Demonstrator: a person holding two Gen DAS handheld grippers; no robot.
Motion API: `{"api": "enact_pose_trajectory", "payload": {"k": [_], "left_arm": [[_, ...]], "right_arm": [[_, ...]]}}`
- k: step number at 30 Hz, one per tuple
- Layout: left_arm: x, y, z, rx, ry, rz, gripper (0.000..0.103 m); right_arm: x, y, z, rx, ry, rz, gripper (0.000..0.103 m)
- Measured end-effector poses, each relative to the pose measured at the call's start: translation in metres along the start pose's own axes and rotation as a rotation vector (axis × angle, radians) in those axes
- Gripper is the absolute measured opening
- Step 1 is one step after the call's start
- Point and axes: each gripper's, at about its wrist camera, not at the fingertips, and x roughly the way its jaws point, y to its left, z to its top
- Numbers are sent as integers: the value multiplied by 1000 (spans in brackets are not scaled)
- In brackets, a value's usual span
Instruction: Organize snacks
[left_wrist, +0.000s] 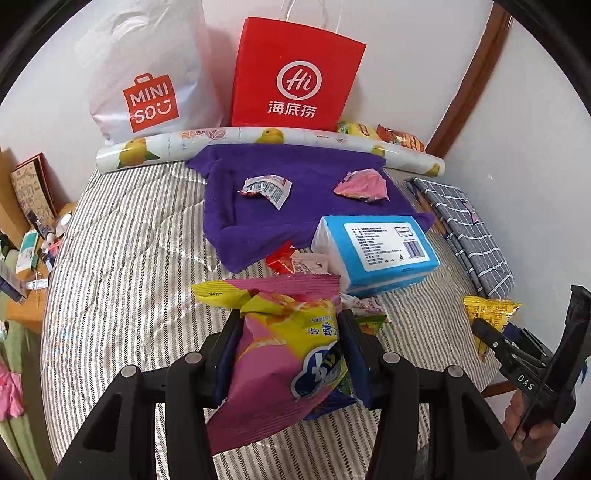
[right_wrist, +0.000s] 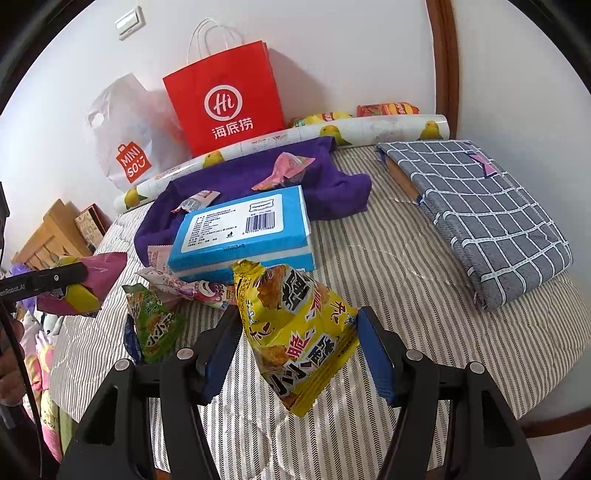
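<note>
My left gripper (left_wrist: 290, 317) is shut on a pink and yellow snack bag (left_wrist: 273, 369), held above the striped bed (left_wrist: 122, 266). In the right wrist view this bag (right_wrist: 103, 269) shows at the far left, with the left gripper's finger (right_wrist: 55, 278) across it. My right gripper (right_wrist: 297, 317) is shut on a yellow snack bag (right_wrist: 295, 332), also lifted off the bed. From the left wrist view the right gripper (left_wrist: 495, 341) is at the right edge, the yellow bag (left_wrist: 487, 310) in its jaws. A green snack bag (right_wrist: 155, 325) and a pink cartoon packet (right_wrist: 192, 290) lie on the bed.
A blue tissue pack (right_wrist: 243, 229) rests on a purple towel (left_wrist: 258, 206) with two small wrappers (left_wrist: 266, 188). Behind it are a lemon-print roll (left_wrist: 258, 140), a red paper bag (left_wrist: 295, 74), a white plastic bag (left_wrist: 147, 74) and more snacks (right_wrist: 388, 109). A grey checked cloth (right_wrist: 480, 206) lies right.
</note>
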Motion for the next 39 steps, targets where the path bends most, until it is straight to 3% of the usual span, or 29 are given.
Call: {"api": "enact_pose_trajectory", "payload": {"k": [18,39], "left_arm": [[-3,-8,5,6,-10,-33,49],[-4,-18,33,8,-44,-86,49]], "right_arm": [[0,-2,4,5,-1,-5,63],[-9,19,44,-58,-63,7,63]]}}
